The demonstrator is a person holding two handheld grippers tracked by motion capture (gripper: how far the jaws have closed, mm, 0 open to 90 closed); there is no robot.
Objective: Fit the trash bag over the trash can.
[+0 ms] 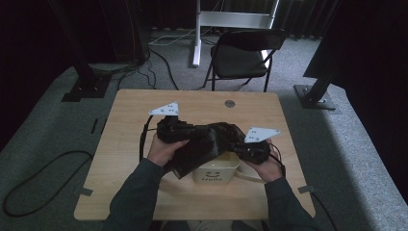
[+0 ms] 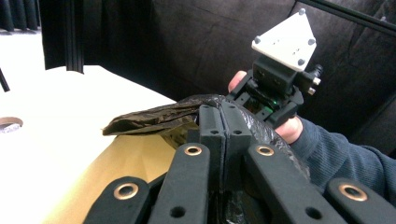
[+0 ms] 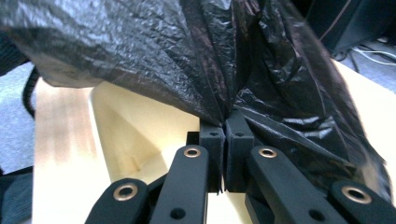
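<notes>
A: We have the black plastic bag (image 1: 207,144) stretched between both grippers, held up over the cream bin (image 1: 217,172) marked "Hello" near the front edge of the table (image 1: 130,103). It looks like the step of lining the bin.

B: Agreed. The left gripper (image 2: 218,122) has its jaws pressed together on a fold of the bag. The right gripper (image 3: 226,133) is clamped on another pinch of the film, which bunches right at its tips.

A: So next we judge that the 2 pinches must be pulled apart to open the bag's mouth, then lowered around the bin's rim. The film is thin and could slip or tear.

B: The right gripper view looks under the bag into the bin's pale inside, which the high view hides beneath the plastic. The left gripper view shows the other gripper head-on with its grey plate (image 2: 286,36). The high view gives the layout: both hands, the bin, the chair (image 1: 240,53) beyond the table.
</notes>
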